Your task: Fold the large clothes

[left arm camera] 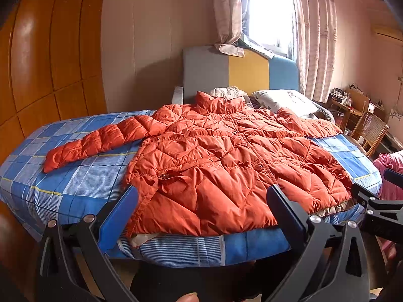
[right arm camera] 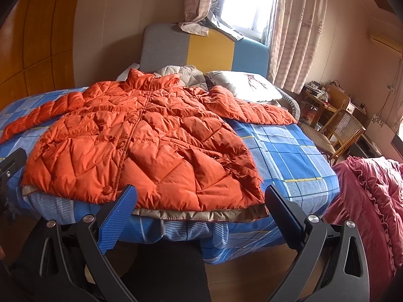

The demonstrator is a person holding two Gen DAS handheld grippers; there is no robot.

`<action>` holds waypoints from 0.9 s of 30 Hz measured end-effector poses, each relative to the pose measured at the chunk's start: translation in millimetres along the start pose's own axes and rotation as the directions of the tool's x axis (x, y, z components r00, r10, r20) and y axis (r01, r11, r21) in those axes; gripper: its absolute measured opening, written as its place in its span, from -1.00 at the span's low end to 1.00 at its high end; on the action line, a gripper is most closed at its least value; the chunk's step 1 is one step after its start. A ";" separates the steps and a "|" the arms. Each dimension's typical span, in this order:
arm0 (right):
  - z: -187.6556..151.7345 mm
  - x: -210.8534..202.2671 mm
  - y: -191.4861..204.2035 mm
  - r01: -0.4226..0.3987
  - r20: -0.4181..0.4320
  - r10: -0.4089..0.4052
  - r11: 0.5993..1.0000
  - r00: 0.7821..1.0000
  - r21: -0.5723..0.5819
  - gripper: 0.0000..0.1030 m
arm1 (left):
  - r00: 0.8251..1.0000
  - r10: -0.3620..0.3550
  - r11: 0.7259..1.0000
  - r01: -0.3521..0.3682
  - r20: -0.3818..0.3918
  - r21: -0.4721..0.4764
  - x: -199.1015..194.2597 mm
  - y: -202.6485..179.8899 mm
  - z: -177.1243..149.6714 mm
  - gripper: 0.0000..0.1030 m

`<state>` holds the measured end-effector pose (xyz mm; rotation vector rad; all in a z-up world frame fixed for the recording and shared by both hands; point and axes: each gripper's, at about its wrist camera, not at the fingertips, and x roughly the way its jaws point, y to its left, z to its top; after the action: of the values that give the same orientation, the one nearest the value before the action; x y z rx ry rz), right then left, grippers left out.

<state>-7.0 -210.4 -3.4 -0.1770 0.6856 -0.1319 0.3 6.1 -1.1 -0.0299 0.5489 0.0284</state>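
Right now an orange quilted jacket [left arm camera: 221, 161] lies spread front-up across the middle of both frames, on a bed covered by a blue checked sheet [left arm camera: 73, 176]. Its collar points to the upper middle, toward a grey, yellow and blue headboard [left arm camera: 239, 70], and its hem hangs just over the near edge of the bed. One sleeve [left arm camera: 100, 141] stretches out flat toward the left of the left wrist view; the other sleeve [right arm camera: 254, 110] lies toward the right, next to a white pillow [right arm camera: 246, 85]. The left gripper [left arm camera: 204, 203] sits at the bottom of its frame with its fingers wide apart, holding nothing, just short of the hem. The right gripper [right arm camera: 201, 201] is likewise spread wide and empty at the bottom of its own view, near the hem's beige lining. A dark pink cloth [right arm camera: 372, 201] lies at the lower right, beside a wicker chair [right arm camera: 342, 133]
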 end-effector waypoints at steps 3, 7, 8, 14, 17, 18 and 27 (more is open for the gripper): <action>-1.1 1.9 -0.8 0.004 -0.003 -0.004 1.000 1.000 0.001 0.94 | 1.000 0.000 1.000 0.000 -0.005 -0.003 1.9 0.6 -1.5 0.97; -2.2 3.5 -2.2 0.004 -0.007 -0.004 1.000 1.000 0.005 0.94 | 1.000 0.000 1.000 0.000 -0.008 -0.005 3.5 0.5 -1.6 0.97; -2.0 3.6 -2.3 0.005 -0.007 -0.005 1.000 1.000 0.005 0.94 | 1.000 0.000 1.000 0.000 -0.007 -0.004 3.5 0.2 -2.1 0.97; -2.1 4.9 -4.9 0.008 -0.009 -0.008 1.000 1.000 0.007 0.94 | 1.000 0.002 1.000 -0.002 -0.010 -0.007 3.2 0.7 -1.3 0.97; -2.1 5.0 -5.1 0.009 -0.009 -0.009 1.000 1.000 0.008 0.94 | 1.000 0.002 1.000 -0.002 -0.010 -0.006 3.5 0.4 -1.8 0.97; -2.0 5.3 -5.3 0.009 -0.009 -0.009 1.000 1.000 0.008 0.94 | 1.000 0.003 1.000 -0.003 -0.010 -0.005 3.2 0.4 -1.6 0.97; -2.8 6.9 -6.6 0.010 -0.012 -0.010 1.000 1.000 0.013 0.94 | 1.000 0.006 1.000 -0.006 -0.014 -0.004 3.5 -0.5 -2.1 0.97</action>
<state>-3.9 -218.4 -8.5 -0.1674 0.6956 -0.1469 2.2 5.6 -4.7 -0.0323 0.5628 0.0353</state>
